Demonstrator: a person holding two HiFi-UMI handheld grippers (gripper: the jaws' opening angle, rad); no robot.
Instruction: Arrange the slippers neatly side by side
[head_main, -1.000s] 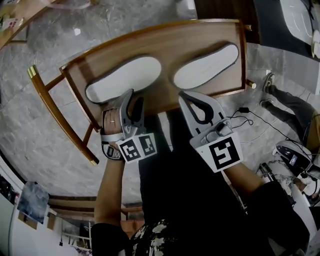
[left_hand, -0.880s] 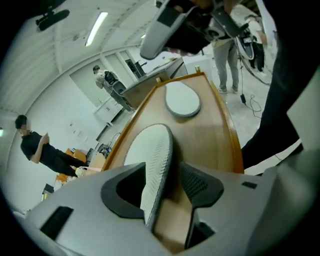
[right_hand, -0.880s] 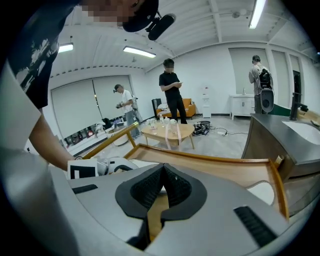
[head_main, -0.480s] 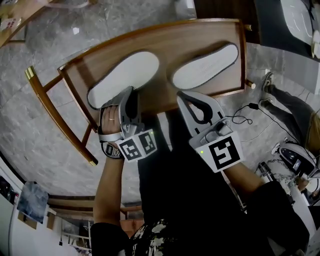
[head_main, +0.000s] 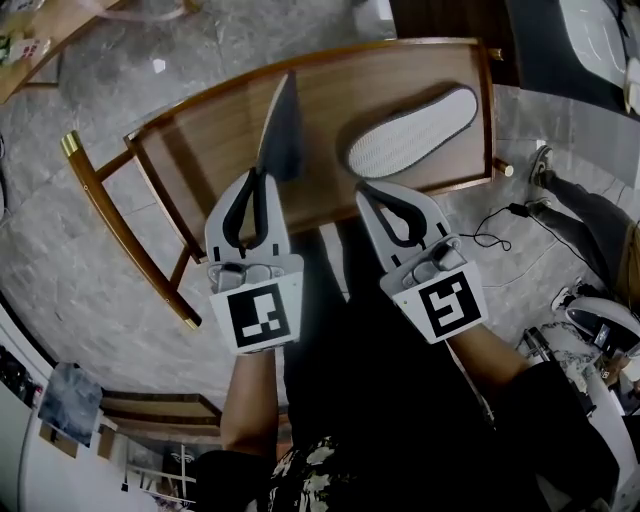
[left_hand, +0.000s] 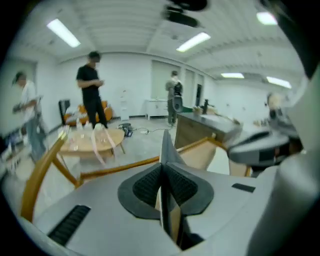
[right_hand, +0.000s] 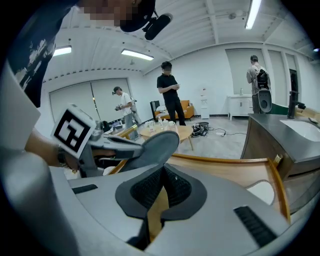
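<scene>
While one slipper (head_main: 283, 125) is clamped at its near end between the jaws of the left gripper (head_main: 262, 178), which have just been closing on it, it is turned on edge. From the head view only a thin dark sliver is seen over the left half of the desk (head_main: 330, 80). In the left gripper view its narrow edge is seen standing upright between the ribbed pads (left_hand: 184, 186), and in the right gripper view it is seen raised clear of the desk top. The second slipper (head_main: 415, 133) is laid flat on the right half of the desk, pale face up, slanted toward the far right corner and apart from the held one. The right gripper (head_main: 366, 190) is held just short of its near end, jaws pressed together with nothing between them. The desk is surrounded by a grey marbled floor (head_main: 120, 250).
</scene>
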